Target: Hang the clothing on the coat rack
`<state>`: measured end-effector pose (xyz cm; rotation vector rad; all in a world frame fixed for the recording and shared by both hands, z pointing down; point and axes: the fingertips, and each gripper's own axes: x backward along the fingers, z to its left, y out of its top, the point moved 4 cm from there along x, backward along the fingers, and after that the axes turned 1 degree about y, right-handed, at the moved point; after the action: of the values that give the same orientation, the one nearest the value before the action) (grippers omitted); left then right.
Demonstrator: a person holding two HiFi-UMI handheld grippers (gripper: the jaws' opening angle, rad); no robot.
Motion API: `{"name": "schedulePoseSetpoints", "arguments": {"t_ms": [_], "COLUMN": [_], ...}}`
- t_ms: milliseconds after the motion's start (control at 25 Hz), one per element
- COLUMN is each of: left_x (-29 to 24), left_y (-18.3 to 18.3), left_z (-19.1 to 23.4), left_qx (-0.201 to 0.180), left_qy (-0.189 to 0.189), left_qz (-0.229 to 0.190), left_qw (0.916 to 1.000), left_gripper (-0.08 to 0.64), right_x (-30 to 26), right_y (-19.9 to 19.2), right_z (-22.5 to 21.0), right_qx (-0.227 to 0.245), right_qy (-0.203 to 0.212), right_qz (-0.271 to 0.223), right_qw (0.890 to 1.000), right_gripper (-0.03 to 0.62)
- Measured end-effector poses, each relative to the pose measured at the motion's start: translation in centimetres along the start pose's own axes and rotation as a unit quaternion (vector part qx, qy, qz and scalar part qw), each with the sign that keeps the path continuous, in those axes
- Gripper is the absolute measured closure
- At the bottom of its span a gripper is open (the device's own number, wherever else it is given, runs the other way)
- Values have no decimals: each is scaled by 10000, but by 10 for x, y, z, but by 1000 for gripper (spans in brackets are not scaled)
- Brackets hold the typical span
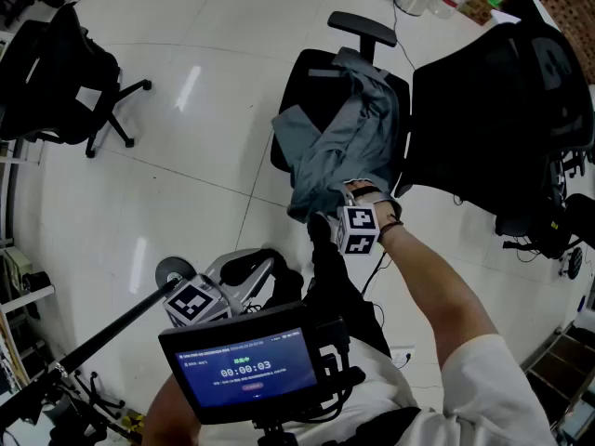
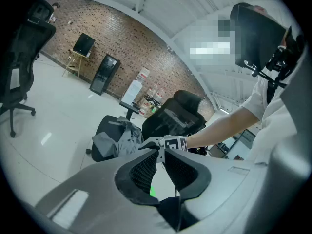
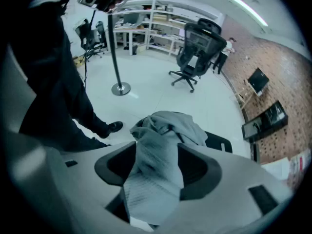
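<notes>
Closest in, a small dark screen (image 1: 246, 365) sits mounted at the person's chest. Just beyond it the left gripper (image 2: 161, 155) is held low and slightly downward, its jaws nearly together with only a thin slit between them and nothing in it. Beside it runs the coat rack, a thin black pole (image 1: 112, 331) on a round grey floor base (image 1: 175, 270), well short of the chair. Further out the right gripper (image 3: 157, 150) points steeply down over the crumpled grey-blue fabric garment (image 1: 339, 147). Its jaws are spread wide, with a hanging fold of the cloth filling the gap between them. I read the pads as not yet pressing, so nothing is gripped. The garment lies heaped on the seat of a black swivel office chair (image 1: 302, 86) and spills over the front edge. A second black chair (image 1: 502, 110) stands just beside that one, and a third (image 1: 56, 72) is well apart across the white floor. The step in hand looks like the first pick-up. To do it well, close on a thick bunch of cloth, ideally near the collar or shoulder if it can be found. Lift straight up so the sleeves clear the armrest (image 1: 363, 26), and keep the left gripper free to spread the garment at the pole. The soft cloth may slip if only a thin edge is caught.
</notes>
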<state>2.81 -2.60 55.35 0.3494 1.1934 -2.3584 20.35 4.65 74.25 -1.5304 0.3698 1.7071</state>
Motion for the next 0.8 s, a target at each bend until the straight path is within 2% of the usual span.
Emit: {"name": "schedulePoseSetpoints", "arguments": {"t_ms": [80, 200, 400, 560, 800], "left_x": [-4, -11, -11, -8, -12], "left_y": [3, 7, 6, 2, 4], "left_z": [3, 3, 5, 5, 6], "left_qx": [19, 44, 199, 339, 379], "left_qy": [20, 39, 177, 280, 251], "left_qz": [-7, -23, -95, -87, -94], "left_qw": [10000, 10000, 9996, 9990, 9989], "left_gripper": [503, 503, 503, 503, 503], "right_x": [-7, -19, -39, -44, -37], "right_y": [7, 9, 1, 2, 3], "right_z": [4, 8, -2, -6, -1], "right_qx": [457, 949, 844, 922, 939], "right_qy": [108, 209, 428, 540, 391], "right_qz": [27, 122, 413, 423, 254], "right_qw": [9989, 9952, 9947, 9934, 9945], "right_gripper": [280, 278, 278, 281, 359]}}
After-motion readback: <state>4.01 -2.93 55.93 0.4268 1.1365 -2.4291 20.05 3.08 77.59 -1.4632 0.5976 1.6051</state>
